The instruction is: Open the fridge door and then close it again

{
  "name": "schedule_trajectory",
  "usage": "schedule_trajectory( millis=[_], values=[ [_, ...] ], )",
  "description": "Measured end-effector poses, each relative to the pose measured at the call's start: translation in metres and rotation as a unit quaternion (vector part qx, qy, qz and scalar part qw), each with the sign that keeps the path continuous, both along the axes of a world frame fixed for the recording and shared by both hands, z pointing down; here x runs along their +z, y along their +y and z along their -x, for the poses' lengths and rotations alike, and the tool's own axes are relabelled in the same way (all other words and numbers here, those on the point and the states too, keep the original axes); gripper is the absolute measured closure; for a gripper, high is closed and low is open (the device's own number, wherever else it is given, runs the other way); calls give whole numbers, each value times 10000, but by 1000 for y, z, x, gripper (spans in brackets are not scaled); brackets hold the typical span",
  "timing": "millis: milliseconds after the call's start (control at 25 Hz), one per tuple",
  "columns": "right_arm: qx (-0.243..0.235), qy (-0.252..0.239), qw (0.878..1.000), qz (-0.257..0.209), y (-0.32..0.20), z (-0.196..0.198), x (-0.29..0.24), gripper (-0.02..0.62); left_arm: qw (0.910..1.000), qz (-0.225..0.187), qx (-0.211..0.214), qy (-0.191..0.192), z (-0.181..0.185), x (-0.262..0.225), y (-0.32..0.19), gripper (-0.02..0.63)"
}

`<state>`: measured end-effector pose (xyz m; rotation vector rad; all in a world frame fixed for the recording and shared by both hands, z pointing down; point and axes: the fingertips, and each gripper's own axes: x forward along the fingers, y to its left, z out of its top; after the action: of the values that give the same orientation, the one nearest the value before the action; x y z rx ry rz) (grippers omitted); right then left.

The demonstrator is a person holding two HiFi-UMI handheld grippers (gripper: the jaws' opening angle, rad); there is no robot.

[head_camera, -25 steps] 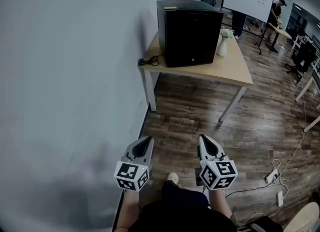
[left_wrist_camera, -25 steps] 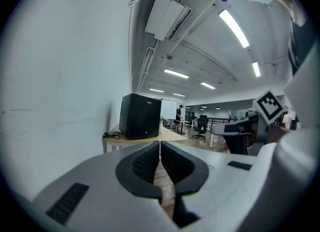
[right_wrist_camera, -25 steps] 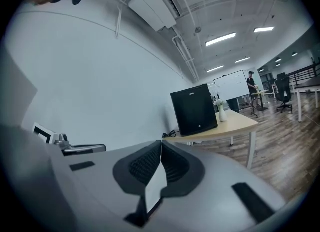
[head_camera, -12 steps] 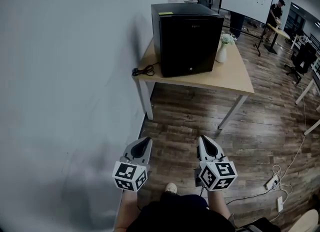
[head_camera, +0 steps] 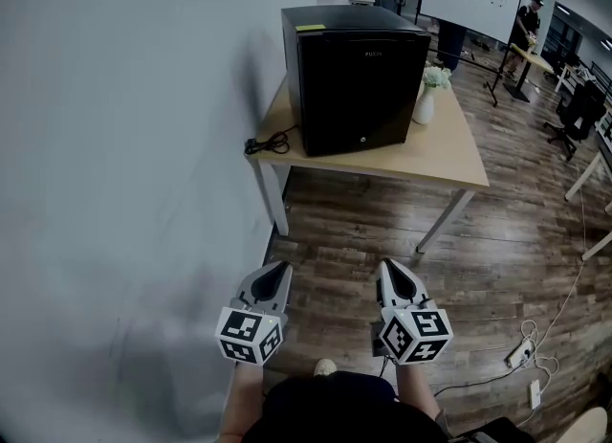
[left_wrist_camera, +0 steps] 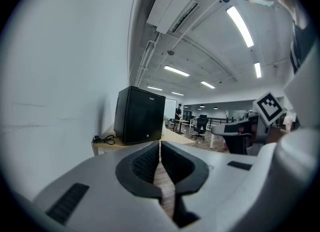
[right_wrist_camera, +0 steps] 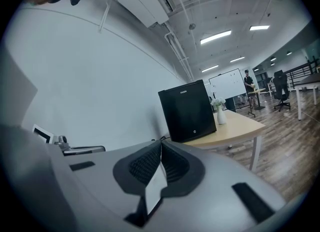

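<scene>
Black mini fridge (head_camera: 359, 68): stiff boxy body, probably heavy enough to stay put, though a hard yank could slide it on the table. The door face is smooth and glossy with no handle visible, only a small round lock (head_camera: 361, 141) low on the front. The best hold is likely the door's free vertical edge or a lip along the top; cannot tell which side hinges. I'd expect the seal to resist first, then an easy swing. The door is closed now.

The fridge stands at the wall end of the wooden table (head_camera: 449, 149). A coiled black cable (head_camera: 269, 143) lies just beside its left side and a white vase (head_camera: 424, 106) with flowers just beside its right.

Left claw (head_camera: 279, 267) and right claw (head_camera: 386, 265) are both clenched with nothing between the jaws. They are held low, side by side, close to the person's body. The fridge is well apart from both, ahead across the wood floor (head_camera: 382, 231), with no contact yet.
</scene>
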<state>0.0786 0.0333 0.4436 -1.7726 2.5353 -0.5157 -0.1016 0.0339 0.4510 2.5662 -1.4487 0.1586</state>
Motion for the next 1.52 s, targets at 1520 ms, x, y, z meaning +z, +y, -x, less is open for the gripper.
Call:
schedule_trajectory(
  millis=[1520],
  values=[
    [-624,710,9952,-256,-207,24,-34,604,9963,-176,811,219,-47,-36,-228,594]
  ],
)
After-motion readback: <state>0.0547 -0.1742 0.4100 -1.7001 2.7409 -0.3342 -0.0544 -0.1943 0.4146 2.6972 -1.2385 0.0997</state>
